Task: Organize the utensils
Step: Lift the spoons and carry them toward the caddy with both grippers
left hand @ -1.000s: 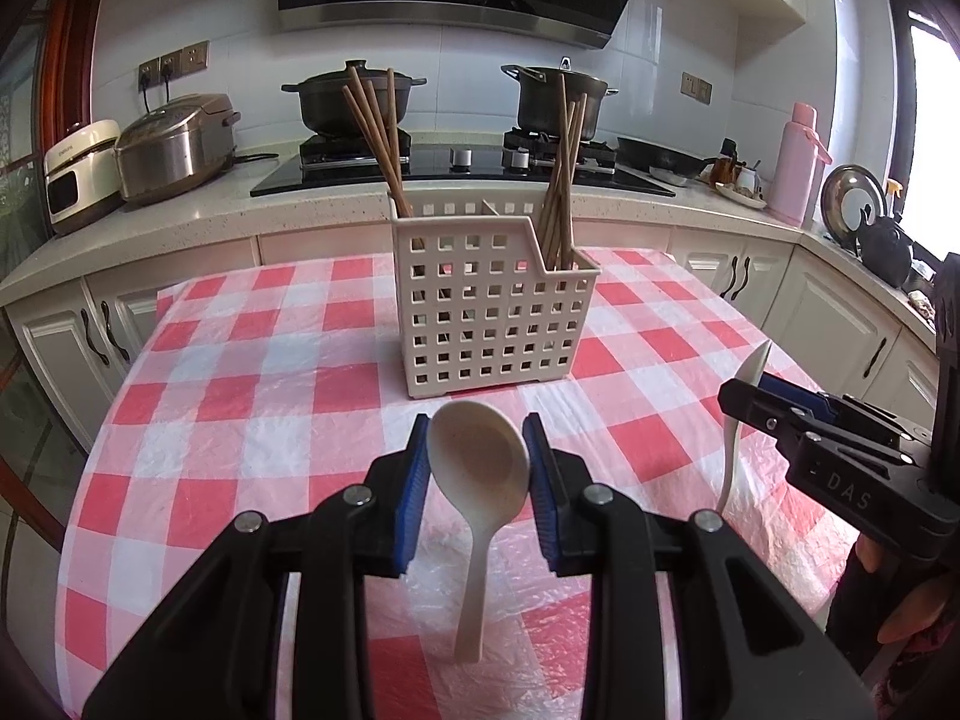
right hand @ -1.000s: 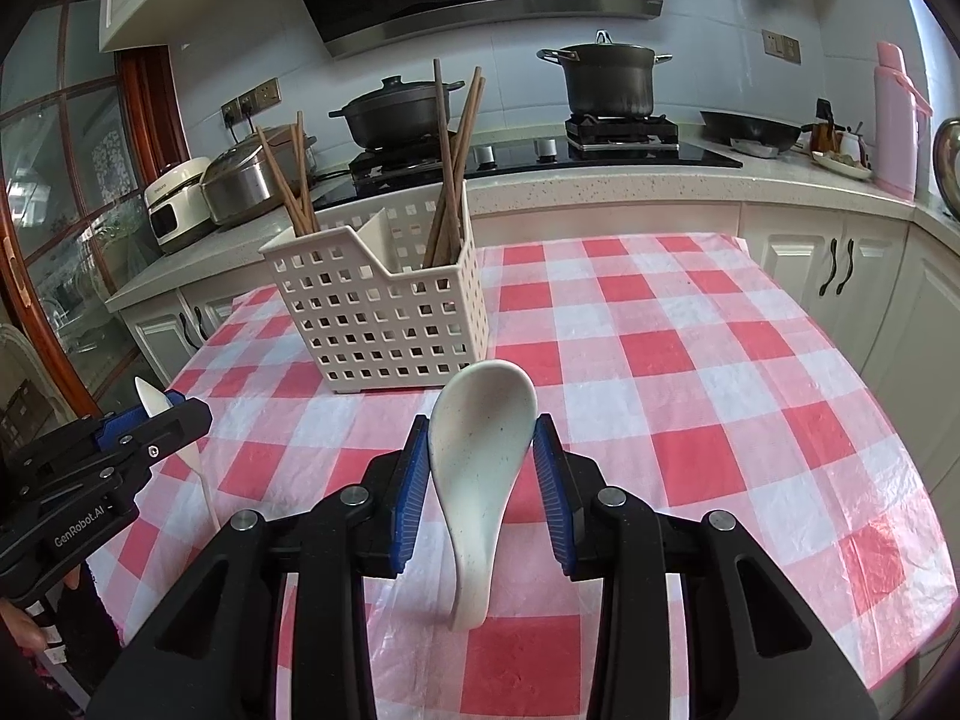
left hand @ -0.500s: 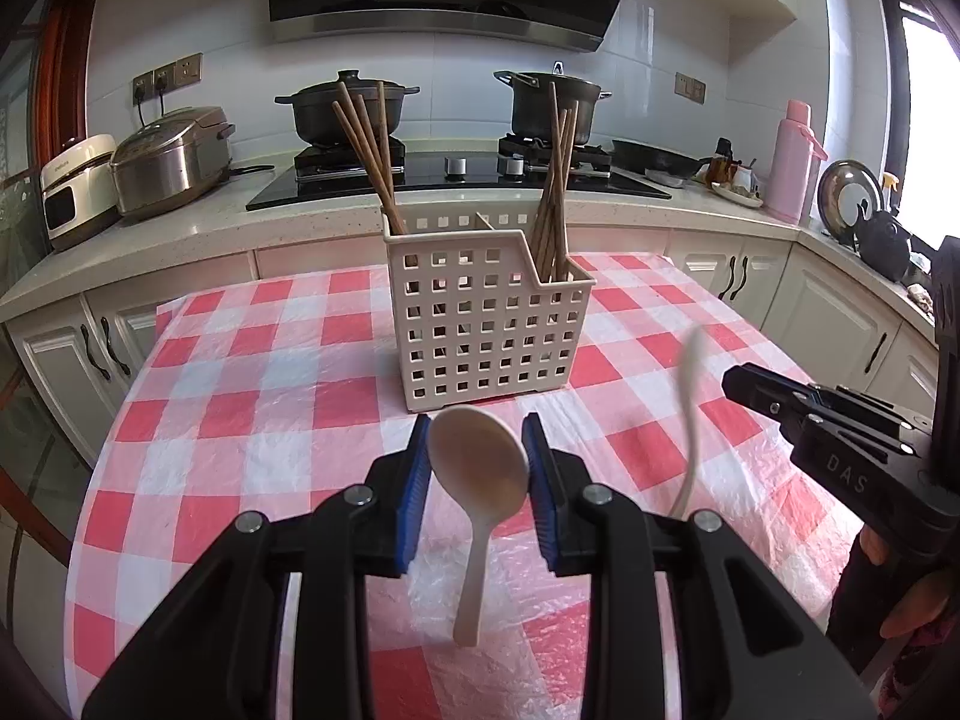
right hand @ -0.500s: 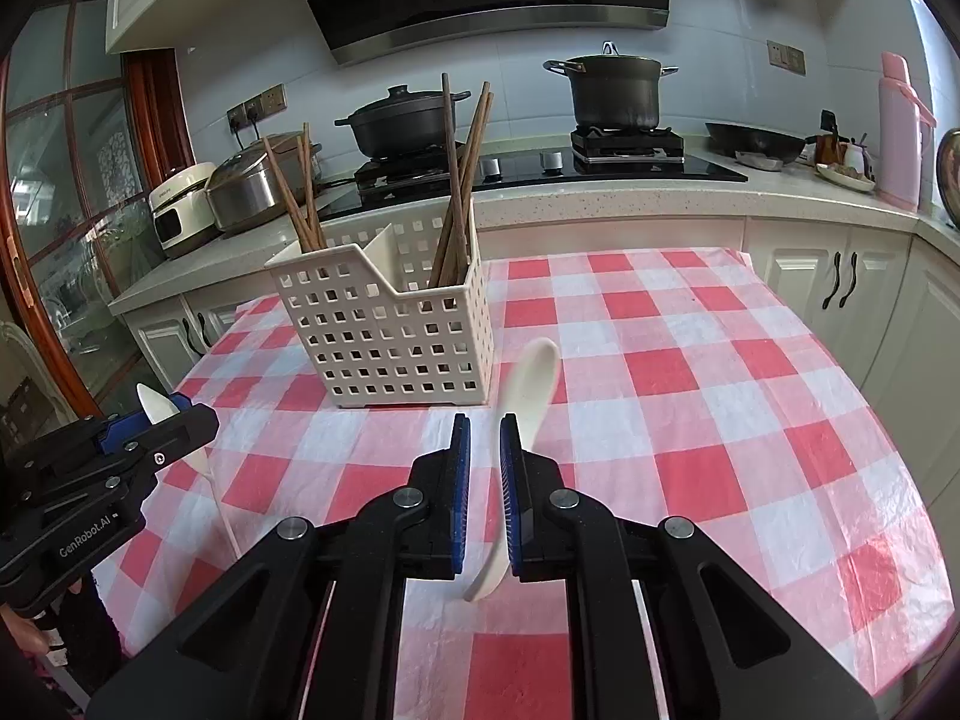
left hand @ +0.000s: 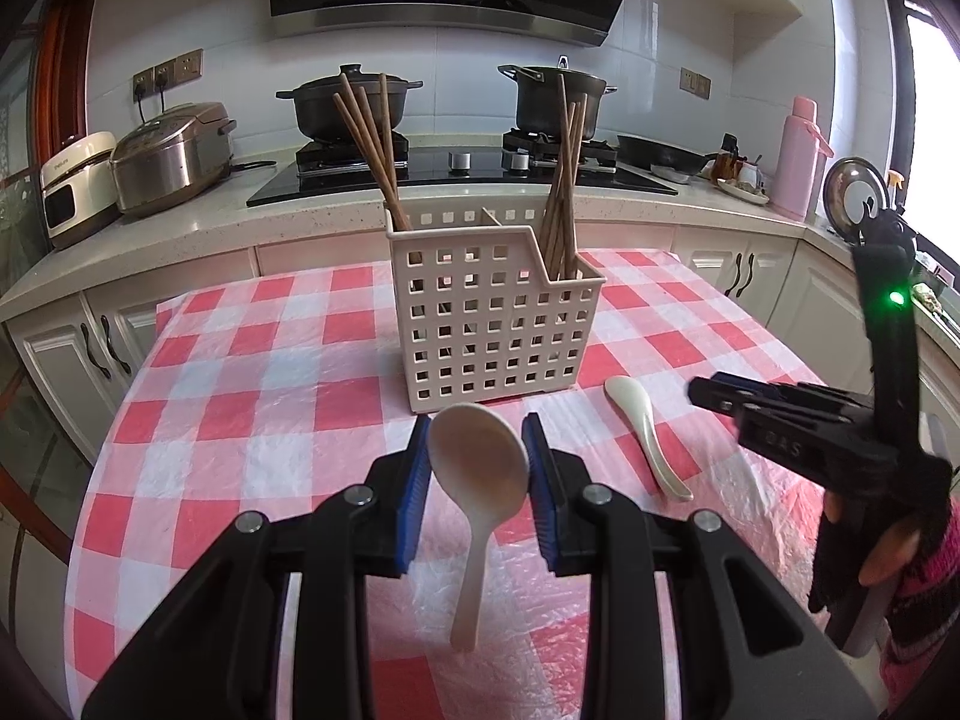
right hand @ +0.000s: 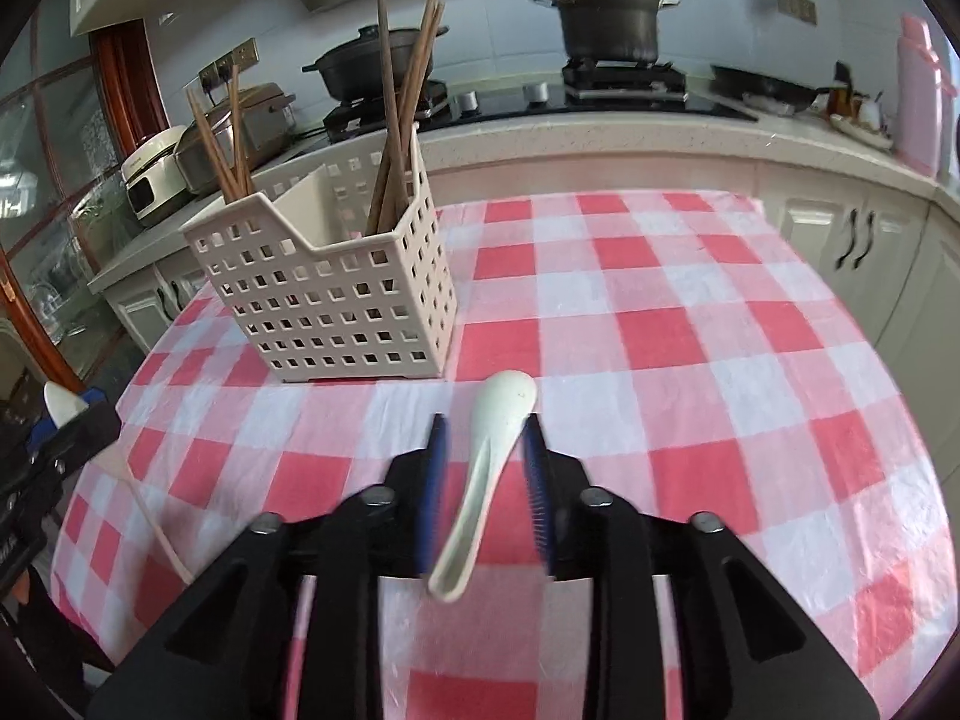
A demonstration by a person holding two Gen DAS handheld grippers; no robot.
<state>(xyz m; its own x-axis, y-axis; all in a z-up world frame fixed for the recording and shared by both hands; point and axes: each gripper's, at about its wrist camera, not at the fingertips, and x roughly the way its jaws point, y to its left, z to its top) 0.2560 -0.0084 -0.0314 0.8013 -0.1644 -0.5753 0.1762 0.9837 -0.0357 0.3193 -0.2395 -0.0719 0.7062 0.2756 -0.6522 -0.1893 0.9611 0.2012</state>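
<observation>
My left gripper [left hand: 477, 447] is shut on the bowl of a beige spoon [left hand: 474, 564], held above the checked cloth with its handle hanging toward me. A white slotted basket [left hand: 492, 324] stands just beyond, with brown chopsticks [left hand: 372, 138] in its left and right compartments. A white soup spoon [right hand: 501, 414] lies flat on the cloth to the right of the basket [right hand: 336, 300]. My right gripper [right hand: 483, 462] straddles its handle. Its jaws are opening and the pads do not touch the spoon.
The round table [right hand: 750, 360] has a red and white checked cloth under thin plastic. Its edge curves close on both sides. Behind it runs a counter with a hob, two black pots [left hand: 348, 99], rice cookers [left hand: 171, 153] and a pink flask [left hand: 801, 156].
The right gripper let go of the white soup spoon, which fell onto the cloth by the basket. The gripper snapped shut, then reopened lower and closer over it. The left gripper stayed put.
</observation>
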